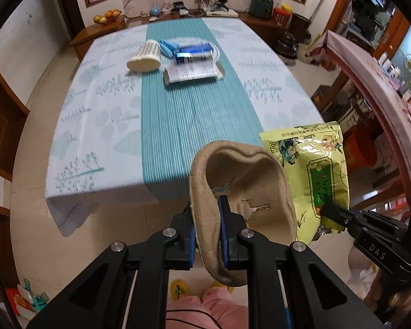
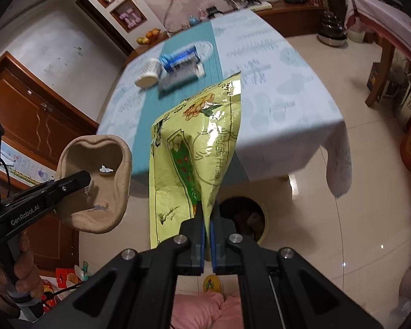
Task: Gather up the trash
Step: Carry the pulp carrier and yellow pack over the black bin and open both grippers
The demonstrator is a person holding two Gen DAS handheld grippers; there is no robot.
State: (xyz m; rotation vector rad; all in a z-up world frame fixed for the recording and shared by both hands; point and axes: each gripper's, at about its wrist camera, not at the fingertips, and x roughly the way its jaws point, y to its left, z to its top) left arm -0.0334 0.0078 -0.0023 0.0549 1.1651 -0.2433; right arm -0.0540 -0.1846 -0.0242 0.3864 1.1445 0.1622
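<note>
gripping tray and bag, grippers raised.

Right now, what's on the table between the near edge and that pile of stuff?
Nothing: in the left wrist view only bare tablecloth runs from the near edge to the pile.

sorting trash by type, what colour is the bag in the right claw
Yellow-green with green panels and flower prints; the bag shows best in the right wrist view.

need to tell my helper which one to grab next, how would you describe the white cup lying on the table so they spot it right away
Start at the table with the pale printed cloth and the teal striped runner down its middle. At the far end sits a cluster of litter; the cup lies on its side at the cluster's left edge. It alone is white with a dotted pattern, while its neighbours are blue packaging and printed paper.
</note>
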